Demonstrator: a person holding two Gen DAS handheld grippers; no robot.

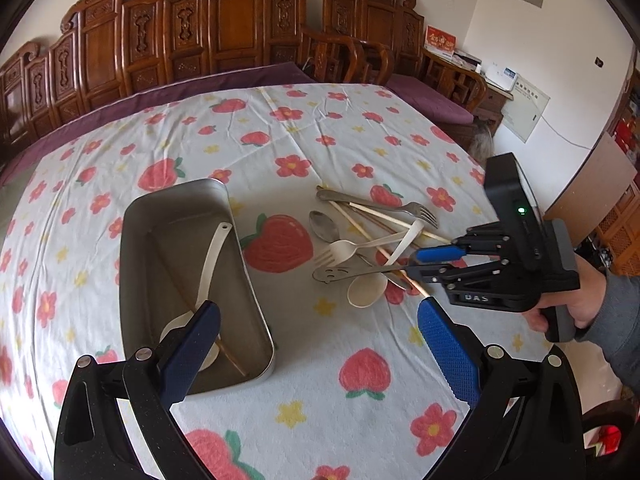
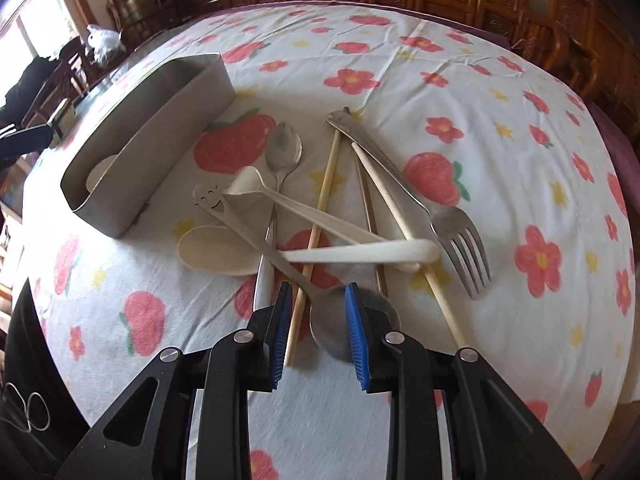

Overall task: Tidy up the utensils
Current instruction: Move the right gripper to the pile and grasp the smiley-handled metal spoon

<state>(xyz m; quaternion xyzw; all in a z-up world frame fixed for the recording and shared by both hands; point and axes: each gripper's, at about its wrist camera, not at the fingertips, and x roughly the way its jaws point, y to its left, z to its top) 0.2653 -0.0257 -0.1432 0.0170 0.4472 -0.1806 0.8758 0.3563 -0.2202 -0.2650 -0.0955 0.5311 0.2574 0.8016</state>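
A metal tray (image 1: pixel 256 312) holds a white ladle-spoon (image 1: pixel 210 264) and a chopstick (image 1: pixel 230 356); the tray also shows in the right wrist view (image 2: pixel 132 176). A pile of utensils lies to its right: a metal fork (image 2: pixel 460 236), a metal spoon (image 2: pixel 284 152), a white plastic fork (image 1: pixel 340 251), a cream spoon (image 2: pixel 216 252), chopsticks (image 2: pixel 324 200) and a smiley-handled metal spoon (image 2: pixel 340 320). My right gripper (image 2: pixel 316 308) is part open with its jaws either side of the smiley spoon's bowl. My left gripper (image 1: pixel 320 332) is open and empty above the tray's near end.
The table (image 1: pixel 360 420) is covered by a strawberry-and-flower cloth. Carved wooden chairs (image 1: pixel 232 20) line the far side. The right gripper and the hand holding it (image 1: pixel 520 272) are at the right of the left wrist view.
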